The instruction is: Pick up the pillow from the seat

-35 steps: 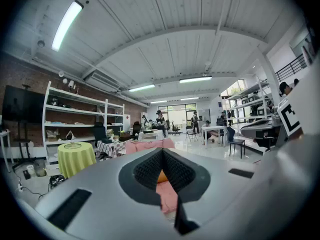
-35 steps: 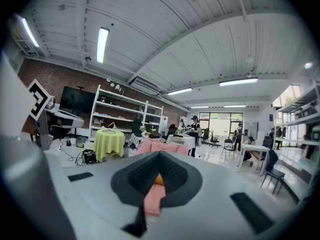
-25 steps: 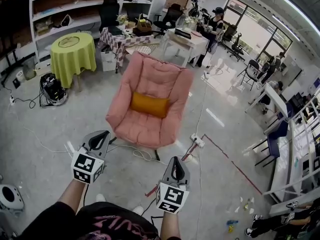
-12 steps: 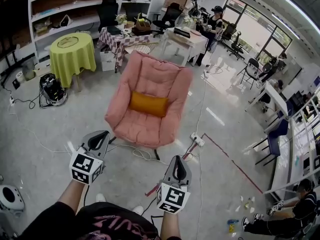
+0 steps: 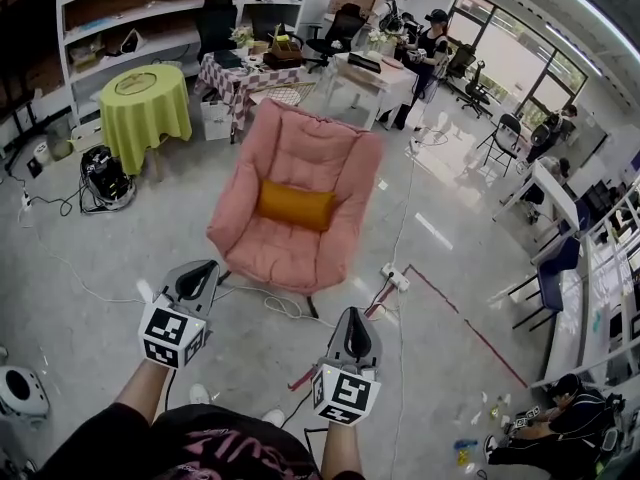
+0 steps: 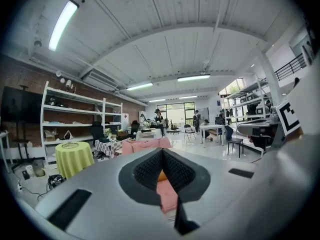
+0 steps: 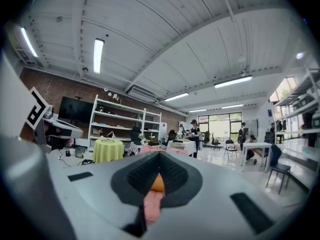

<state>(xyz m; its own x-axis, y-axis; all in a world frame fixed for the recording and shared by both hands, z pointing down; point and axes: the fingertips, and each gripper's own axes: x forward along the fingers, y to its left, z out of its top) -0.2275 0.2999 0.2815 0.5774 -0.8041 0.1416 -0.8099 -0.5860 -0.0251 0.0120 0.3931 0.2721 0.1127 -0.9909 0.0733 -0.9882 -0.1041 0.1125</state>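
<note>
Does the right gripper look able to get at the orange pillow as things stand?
Probably not yet: the right gripper is shut and well short of the orange pillow on the pink chair. Only floor with loose cables lies between, so the way looks free.

Left gripper view: my left tongs [image 6: 162, 154] mask the pillow [image 6: 162, 176] and the armchair [image 6: 168, 195], bar a sliver of each; my right tongs [image 7: 159, 155] do likewise in the right gripper view. Head view: shelf [image 5: 170, 38] contents too small to identify; bottom edge crops my left forearm [image 5: 140, 396], my right forearm [image 5: 340, 455] and the person [image 5: 550, 443] at lower right.
</note>
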